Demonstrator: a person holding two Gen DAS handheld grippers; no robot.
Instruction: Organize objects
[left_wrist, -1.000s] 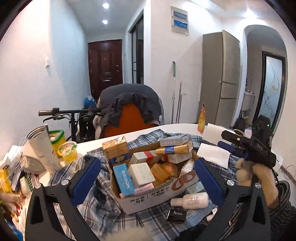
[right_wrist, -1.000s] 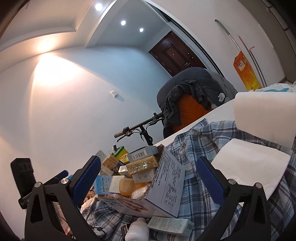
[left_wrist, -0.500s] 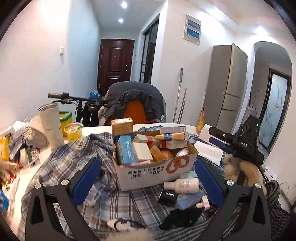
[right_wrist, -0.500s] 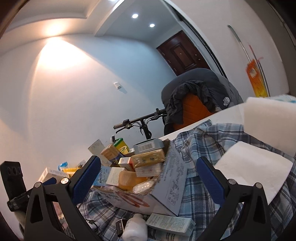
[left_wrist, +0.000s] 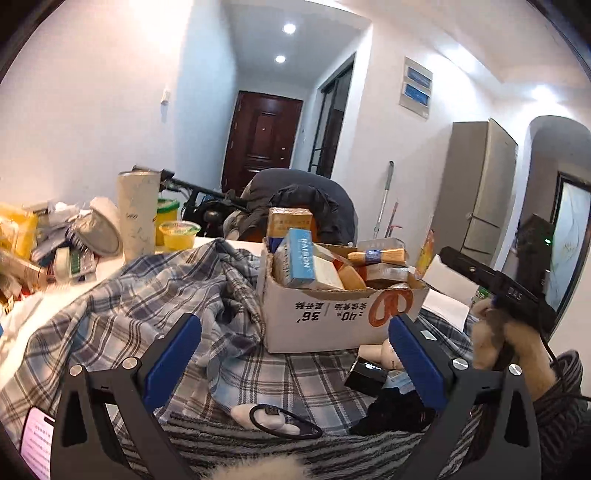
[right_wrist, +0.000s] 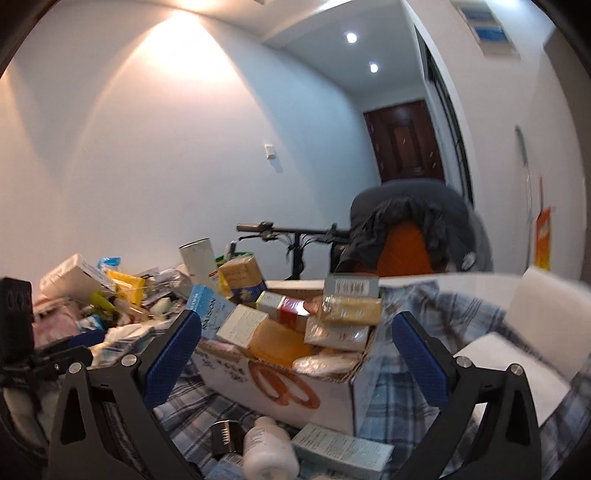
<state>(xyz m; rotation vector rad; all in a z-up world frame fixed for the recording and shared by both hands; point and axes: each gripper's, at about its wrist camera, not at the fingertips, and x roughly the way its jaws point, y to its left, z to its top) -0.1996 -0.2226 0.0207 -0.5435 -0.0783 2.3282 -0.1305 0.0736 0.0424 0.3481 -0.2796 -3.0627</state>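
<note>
Since half a second ago both my views have swung left. My left gripper (left_wrist: 293, 363) and right gripper (right_wrist: 295, 363) hang spread wide, holding nothing. The cardboard box (left_wrist: 332, 317) of packets sits mid-table on the plaid cloth (left_wrist: 147, 302), a white bottle (right_wrist: 269, 450) just beside it.

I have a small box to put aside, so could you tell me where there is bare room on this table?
Free: the plaid cloth left of the cardboard box, though rumpled, and the white paper to the box's right. Crowded: the box itself, the pile of packets at far left, and the strip before the box, with a white bottle and a black case.
</note>
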